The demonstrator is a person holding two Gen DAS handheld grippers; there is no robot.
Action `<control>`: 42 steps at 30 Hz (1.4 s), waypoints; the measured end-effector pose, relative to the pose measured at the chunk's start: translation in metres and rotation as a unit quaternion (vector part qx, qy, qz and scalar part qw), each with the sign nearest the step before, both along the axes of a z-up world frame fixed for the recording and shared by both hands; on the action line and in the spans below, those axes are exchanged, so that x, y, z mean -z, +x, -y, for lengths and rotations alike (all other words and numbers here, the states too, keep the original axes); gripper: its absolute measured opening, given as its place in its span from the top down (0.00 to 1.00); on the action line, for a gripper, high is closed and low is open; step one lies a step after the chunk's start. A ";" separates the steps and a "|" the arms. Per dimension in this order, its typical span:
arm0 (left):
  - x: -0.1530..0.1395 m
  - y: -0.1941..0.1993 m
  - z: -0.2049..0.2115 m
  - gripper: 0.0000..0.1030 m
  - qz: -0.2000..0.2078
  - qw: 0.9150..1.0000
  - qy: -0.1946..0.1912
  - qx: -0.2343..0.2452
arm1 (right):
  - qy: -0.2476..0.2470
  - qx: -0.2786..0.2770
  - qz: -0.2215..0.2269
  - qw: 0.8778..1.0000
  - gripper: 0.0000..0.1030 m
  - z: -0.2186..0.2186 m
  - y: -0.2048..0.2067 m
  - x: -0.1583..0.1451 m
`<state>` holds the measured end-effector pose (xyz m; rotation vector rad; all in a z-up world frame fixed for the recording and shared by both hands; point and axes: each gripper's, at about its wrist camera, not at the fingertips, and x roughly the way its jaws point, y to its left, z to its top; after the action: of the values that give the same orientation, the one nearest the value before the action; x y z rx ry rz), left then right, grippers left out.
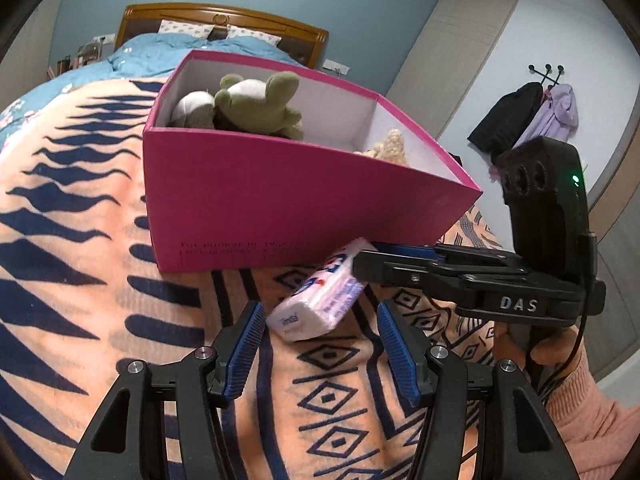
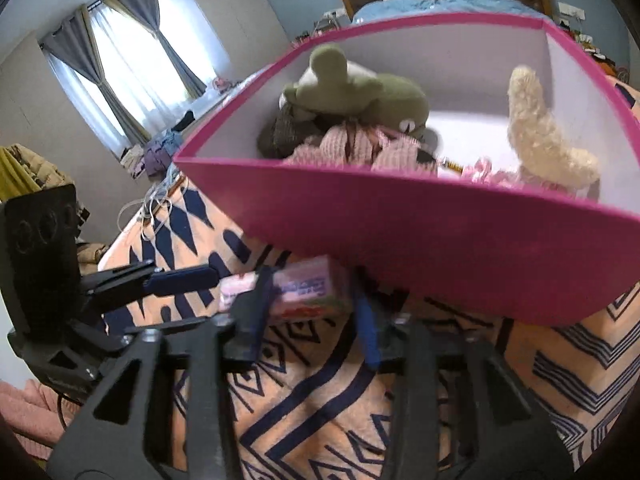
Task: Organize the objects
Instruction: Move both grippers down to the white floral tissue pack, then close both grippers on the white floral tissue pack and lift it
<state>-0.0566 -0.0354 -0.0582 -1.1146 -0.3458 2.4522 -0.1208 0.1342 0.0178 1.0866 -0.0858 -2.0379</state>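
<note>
Peach patterned blanket (image 1: 328, 412), bedroom behind

A bed spread with a peach blanket (image 1: 80, 240) patterned in navy carries a magenta cardboard box (image 1: 280, 208) and a white-pink tissue pack (image 1: 320, 300).

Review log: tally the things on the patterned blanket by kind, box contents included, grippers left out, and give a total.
Pink box: 1
Tissue pack: 1
Green plush toy: 1
Cream plush toy: 1
Pink knitted item: 1
Total: 5, counting only what can be told apart; the box may hide more.
</note>
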 end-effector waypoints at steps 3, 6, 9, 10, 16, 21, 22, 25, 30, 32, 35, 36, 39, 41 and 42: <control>0.003 0.000 0.003 0.42 0.006 1.000 0.009 0.000 | 0.006 -0.004 -0.005 1.000 0.66 -0.006 0.007 0.000; 0.006 0.000 0.004 0.42 0.011 1.000 0.011 0.001 | 0.016 -0.010 -0.005 1.000 0.66 -0.013 0.016 0.001; 0.011 0.002 0.002 0.42 0.018 1.000 0.015 0.007 | 0.035 -0.018 -0.007 0.999 0.66 -0.019 0.027 0.006; 0.012 0.003 0.000 0.42 0.020 1.000 0.014 0.009 | 0.041 -0.019 -0.009 0.999 0.66 -0.021 0.030 0.007; 0.022 0.005 -0.011 0.42 0.037 0.999 0.013 0.020 | 0.023 0.001 -0.012 1.000 0.66 -0.036 0.031 0.004; 0.027 0.002 -0.018 0.44 0.053 0.998 0.013 0.023 | 0.016 0.009 -0.001 1.000 0.65 -0.030 0.021 0.008; 0.028 0.002 -0.019 0.44 0.057 0.998 0.014 0.023 | 0.015 0.010 0.001 1.000 0.64 -0.029 0.018 0.009; 0.030 0.000 -0.023 0.50 0.065 0.997 0.020 0.025 | 0.008 0.012 0.013 1.000 0.64 -0.025 0.011 0.013; 0.032 -0.003 -0.029 0.60 0.080 0.996 0.018 0.026 | 0.010 0.001 0.034 0.999 0.64 -0.021 0.010 0.020; 0.032 -0.003 -0.031 0.61 0.081 0.996 0.018 0.026 | 0.013 -0.004 0.035 0.999 0.64 -0.021 0.012 0.022; 0.030 -0.003 -0.034 0.61 0.078 0.996 0.016 0.030 | 0.016 -0.003 0.029 0.999 0.64 -0.022 0.016 0.022; 0.029 -0.002 -0.035 0.61 0.076 0.996 0.015 0.031 | 0.016 -0.002 0.030 0.999 0.64 -0.024 0.018 0.021; 0.026 -0.001 -0.039 0.61 0.071 0.997 0.013 0.035 | 0.011 0.004 0.030 0.999 0.64 -0.028 0.021 0.020; 0.023 0.000 -0.044 0.61 0.066 0.997 0.006 0.038 | 0.008 0.007 0.029 1.000 0.64 -0.031 0.024 0.017; 0.020 0.000 -0.048 0.61 0.065 0.997 0.004 0.040 | 0.007 0.009 0.027 1.000 0.64 -0.032 0.025 0.016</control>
<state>-0.0562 0.0126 -0.0782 -1.2633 -0.3420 2.3136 -0.0958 0.1663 0.0016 1.1538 -0.1083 -2.0280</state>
